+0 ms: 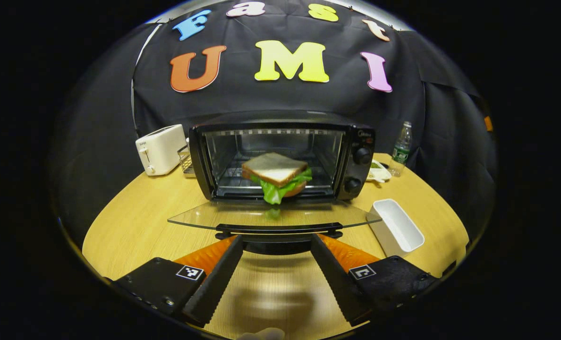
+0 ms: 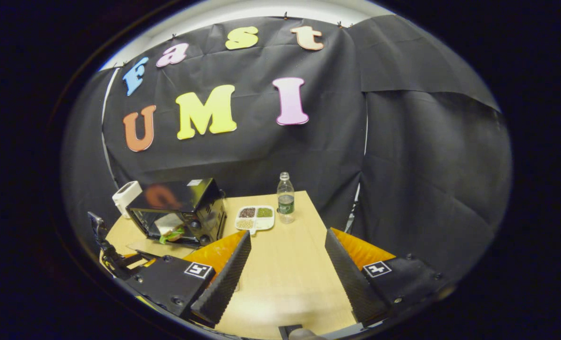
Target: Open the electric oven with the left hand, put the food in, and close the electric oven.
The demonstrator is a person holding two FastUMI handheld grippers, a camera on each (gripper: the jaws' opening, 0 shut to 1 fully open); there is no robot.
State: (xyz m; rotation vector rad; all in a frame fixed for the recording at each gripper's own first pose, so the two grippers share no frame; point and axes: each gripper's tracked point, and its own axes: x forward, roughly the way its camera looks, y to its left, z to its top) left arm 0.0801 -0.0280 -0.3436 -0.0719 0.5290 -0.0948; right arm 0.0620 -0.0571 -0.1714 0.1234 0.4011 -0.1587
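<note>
Oven [image 1: 280, 160] door [image 1: 273, 217] was down, sandwich [image 1: 276, 175] already on the rack. Left claw [image 1: 276, 264] wide at the door handle [image 1: 278, 230]; right claw [image 2: 287, 274] wide, empty. Closing was left.

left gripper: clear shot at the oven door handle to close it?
Probably yes. The left gripper is open, its fingers flanking the door handle of the lowered glass door; nothing lies between.

Open left tool [image 1: 276, 245] at the lowered glass door's handle [image 1: 278, 230], sandwich [image 1: 276, 175] inside oven [image 1: 280, 158], wooden table [image 1: 134, 222]
</note>
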